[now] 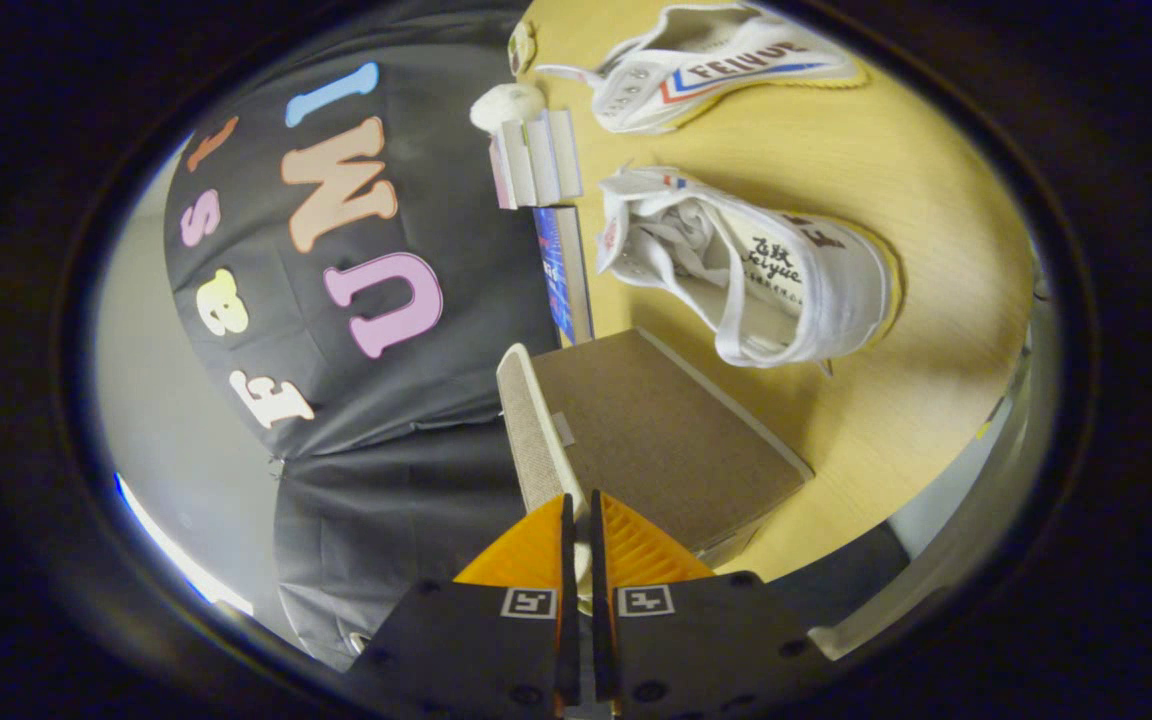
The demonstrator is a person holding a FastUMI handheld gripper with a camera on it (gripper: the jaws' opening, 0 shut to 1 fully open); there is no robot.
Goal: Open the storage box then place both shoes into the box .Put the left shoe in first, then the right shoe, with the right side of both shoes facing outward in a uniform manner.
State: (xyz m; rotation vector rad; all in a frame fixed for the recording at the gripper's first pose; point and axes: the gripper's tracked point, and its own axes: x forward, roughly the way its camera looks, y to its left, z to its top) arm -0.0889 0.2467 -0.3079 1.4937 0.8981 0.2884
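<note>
The brown fabric storage box [666,440] lies on the wooden table [936,330] just ahead of my fingers. Its lid has a pale front lip [531,430], and that lip runs down into the narrow gap between my fingers. My gripper [581,505] is shut on this lip of the lid. Beyond the box a white canvas shoe [756,275] rests on its side with its laces loose. A second white shoe [726,60] with a red and blue stripe lies farther off on the table.
A blue book [564,270] and a few pale upright books [536,160] stand along the table edge against the black cloth wall [386,400]. A small white plush thing [504,102] sits beyond them. Bare wood shows to the side of the shoes.
</note>
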